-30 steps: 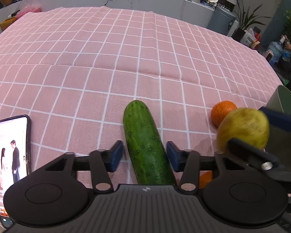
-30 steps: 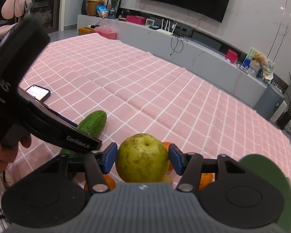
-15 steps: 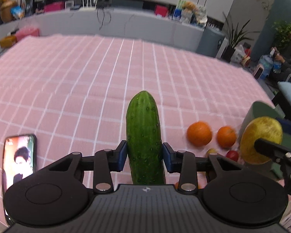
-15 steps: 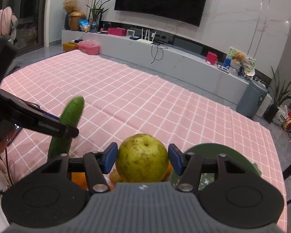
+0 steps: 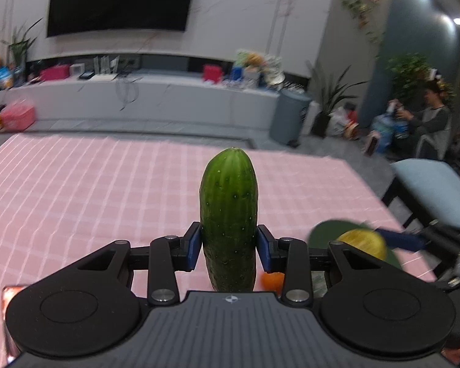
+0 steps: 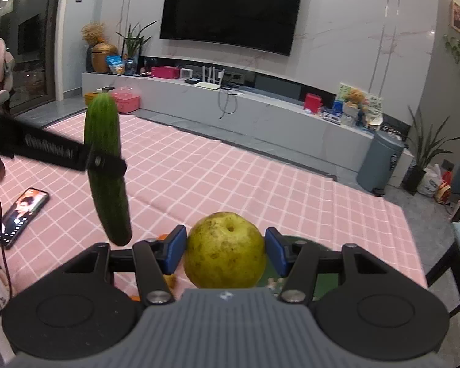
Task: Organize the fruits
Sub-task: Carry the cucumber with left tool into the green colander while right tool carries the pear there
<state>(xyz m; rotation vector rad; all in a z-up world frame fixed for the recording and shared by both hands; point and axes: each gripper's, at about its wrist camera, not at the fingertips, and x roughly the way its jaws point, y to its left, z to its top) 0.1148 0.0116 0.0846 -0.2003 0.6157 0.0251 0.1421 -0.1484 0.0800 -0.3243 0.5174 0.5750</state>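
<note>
My left gripper (image 5: 229, 247) is shut on a dark green cucumber (image 5: 229, 214) and holds it upright, well above the pink checked tablecloth (image 5: 92, 190). The cucumber also shows in the right wrist view (image 6: 105, 168), lifted at the left. My right gripper (image 6: 226, 253) is shut on a yellow-green pear (image 6: 225, 250), held above a dark green plate (image 6: 297, 242). The pear (image 5: 363, 242) and the plate (image 5: 331, 230) also appear low at the right of the left wrist view. An orange (image 5: 273, 280) lies on the cloth below the left gripper.
A phone (image 6: 20, 213) with a lit screen lies on the cloth at the left. A blue-cushioned chair (image 5: 435, 196) stands beside the table's right edge. Small orange fruit pieces (image 6: 168, 279) peek out under the right gripper.
My left gripper closed on the cucumber and lifted it off the cloth, tipping it upright. My right gripper, still holding the pear, rose and moved over the green plate.
</note>
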